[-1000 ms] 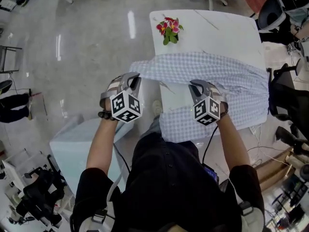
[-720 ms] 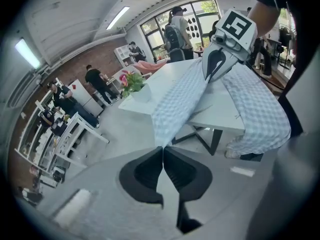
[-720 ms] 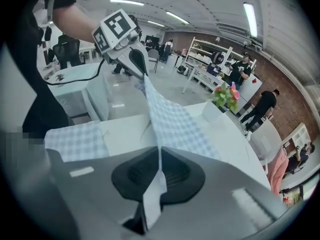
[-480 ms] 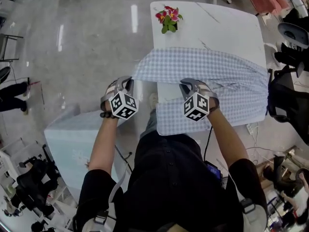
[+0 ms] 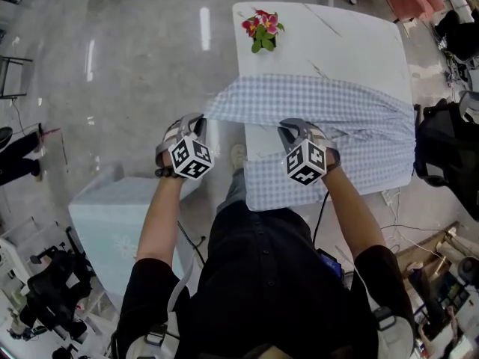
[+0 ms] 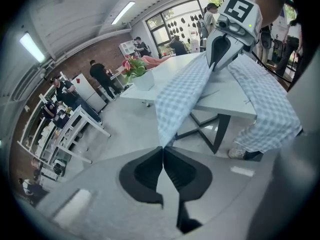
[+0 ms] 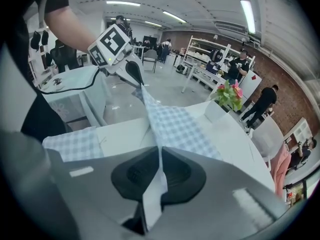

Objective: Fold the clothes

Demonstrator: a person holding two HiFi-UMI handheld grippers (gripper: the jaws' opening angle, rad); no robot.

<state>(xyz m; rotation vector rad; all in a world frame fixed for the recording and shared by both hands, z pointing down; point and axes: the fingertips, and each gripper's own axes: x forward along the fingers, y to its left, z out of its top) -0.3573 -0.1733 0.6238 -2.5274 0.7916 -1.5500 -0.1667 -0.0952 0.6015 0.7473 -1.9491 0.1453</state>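
Head view: left gripper and right gripper, jaws pinching the shirt, have sunk.

Flower pot at far corner of white table; pale blue box on floor, left.

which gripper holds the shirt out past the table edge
The left gripper, pinching the checked shirt over the floor beside the white table; the right gripper grips it above that table.
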